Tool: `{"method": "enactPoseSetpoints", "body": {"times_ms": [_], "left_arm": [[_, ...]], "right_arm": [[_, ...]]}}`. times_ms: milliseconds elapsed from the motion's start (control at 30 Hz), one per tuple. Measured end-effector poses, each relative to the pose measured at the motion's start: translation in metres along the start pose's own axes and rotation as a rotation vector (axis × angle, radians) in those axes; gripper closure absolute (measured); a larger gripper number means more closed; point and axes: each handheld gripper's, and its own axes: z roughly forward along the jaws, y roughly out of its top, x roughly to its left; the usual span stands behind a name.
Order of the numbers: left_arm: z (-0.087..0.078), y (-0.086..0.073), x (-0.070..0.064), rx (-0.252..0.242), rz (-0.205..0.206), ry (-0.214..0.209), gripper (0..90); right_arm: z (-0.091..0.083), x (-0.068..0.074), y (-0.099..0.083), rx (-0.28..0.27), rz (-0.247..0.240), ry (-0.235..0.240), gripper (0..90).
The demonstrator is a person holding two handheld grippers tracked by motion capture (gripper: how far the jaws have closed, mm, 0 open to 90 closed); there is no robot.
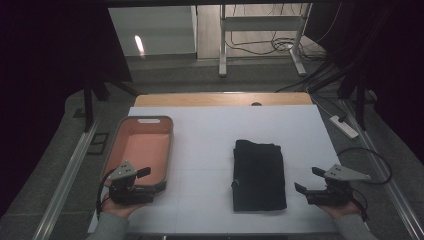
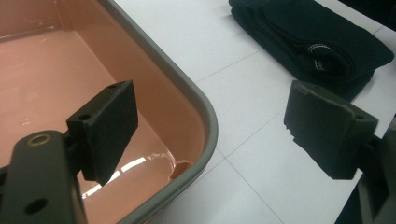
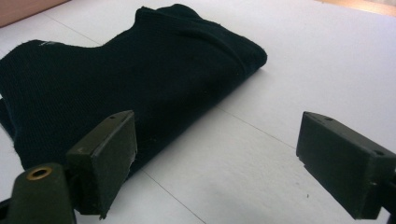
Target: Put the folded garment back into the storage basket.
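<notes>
My left gripper (image 1: 145,181), jaws apart, hovers over the pink plastic tray's (image 1: 169,145) corner; my right gripper (image 1: 309,180), jaws apart, sits beside the folded black knitted garment (image 1: 259,175).

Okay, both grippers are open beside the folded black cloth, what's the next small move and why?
Probably ease the right gripper left toward the folded black cloth: its jaws stand open, clear of the cloth's near edge, and nothing is held. The left gripper hangs open over the pink tray's corner.
</notes>
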Motion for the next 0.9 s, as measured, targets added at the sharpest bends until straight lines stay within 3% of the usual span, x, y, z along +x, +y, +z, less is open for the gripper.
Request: {"method": "enactPoseSetpoints", "body": {"times_ms": [900], "left_arm": [[-0.0006, 0.0091, -0.0027, 0.002, 0.006, -0.006, 17.8]], "right_arm": [[0.0043, 0.0013, -0.0011, 0.011, -0.014, 0.008, 13.5]]}}
